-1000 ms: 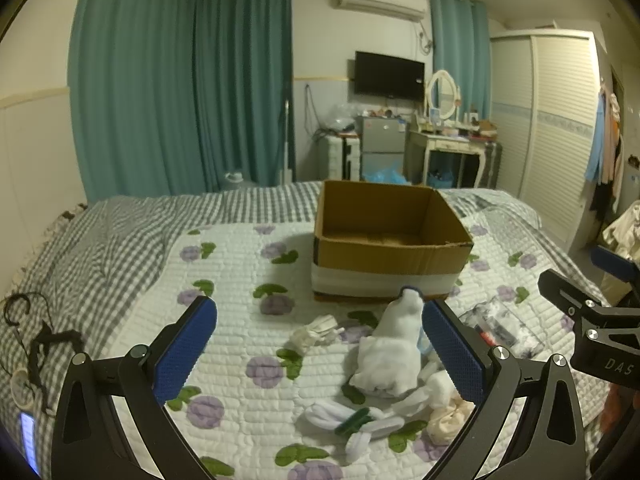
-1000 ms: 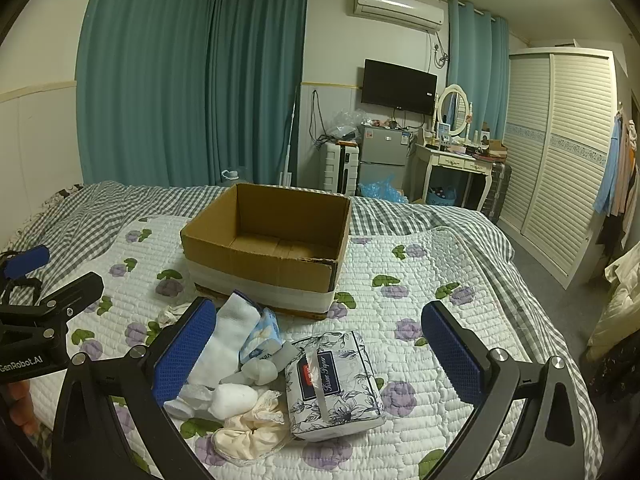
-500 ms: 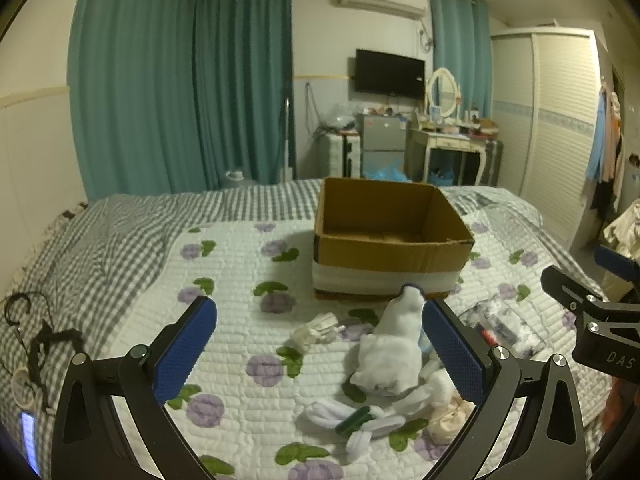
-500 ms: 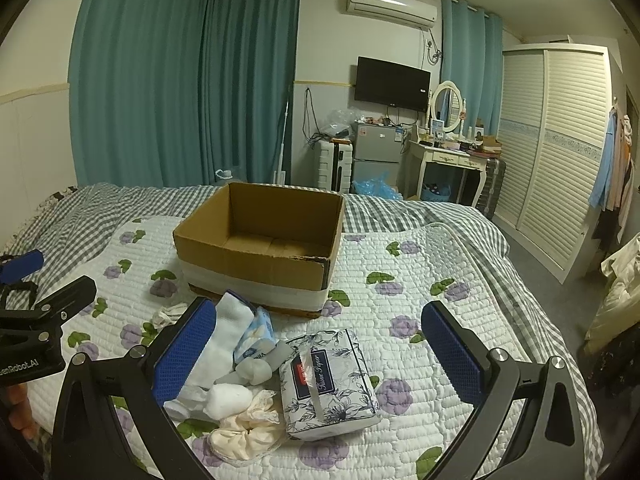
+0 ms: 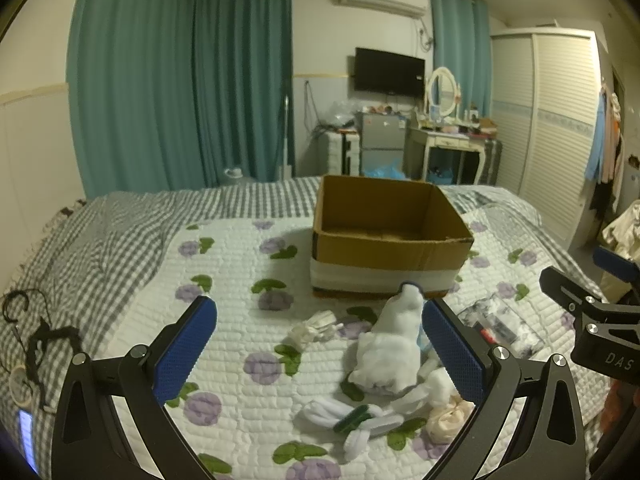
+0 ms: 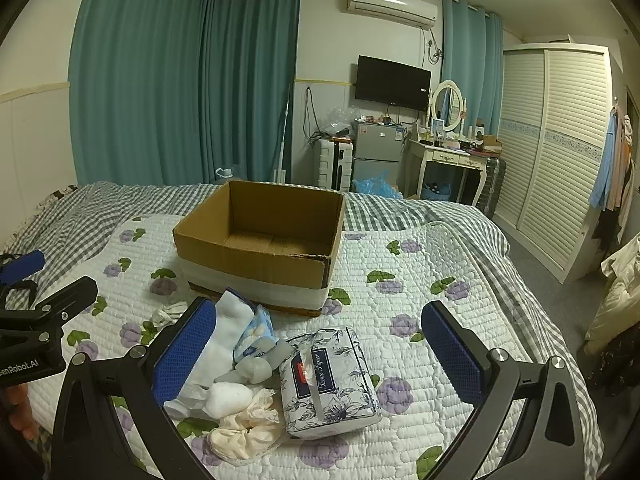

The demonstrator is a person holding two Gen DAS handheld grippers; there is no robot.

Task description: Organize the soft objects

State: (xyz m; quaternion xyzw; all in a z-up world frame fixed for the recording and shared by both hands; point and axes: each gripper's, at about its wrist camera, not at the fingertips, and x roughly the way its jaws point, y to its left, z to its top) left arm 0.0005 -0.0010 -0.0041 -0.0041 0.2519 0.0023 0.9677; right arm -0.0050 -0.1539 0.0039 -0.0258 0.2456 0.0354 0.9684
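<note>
**Mia:** Soft white things are piled on the bed [image 6: 440, 264], and the brown cardboard box [image 6: 260, 236] past the fingers looks empty. So I think we are just starting.

**Ben:** Are the fingers holding anything?

**Mia:** No. The right gripper [image 6: 320, 356] has its blue fingers [image 6: 184, 352] spread wide with nothing in them. The left gripper [image 5: 320, 356] is wide apart too, and it holds nothing.

**Ben:** What should go first?

**Mia:** The tissue pack [image 6: 328, 384] lies between the right fingers, a bit nearer the left one. It is a squashy block in shiny flowery wrap. I would come down over its short sides, so the fingers can reach around it, and squeeze gently. The wrap may be slippery.

**Ben:** And the left one?

**Mia:** The fluffy white towel [image 5: 390, 344] sits just inside its right finger, so slide that way first. It is lumpy and floppy, so grab a thick fold in the middle or the ends will drag.

**Ben:** What else is there?

**Mia:** Rolled white socks [image 5: 352, 420] near the bottom, between the left fingers. A crumpled cream cloth [image 6: 244, 424] beside the tissue pack. A little light blue packet [image 6: 256, 330] behind it. A small cream rag [image 5: 314, 326] sits alone, out ahead of the left fingers.

**Ben:** Then lift high?

**Mia:** Yes, over the stiff box wall, then let go inside.
</note>
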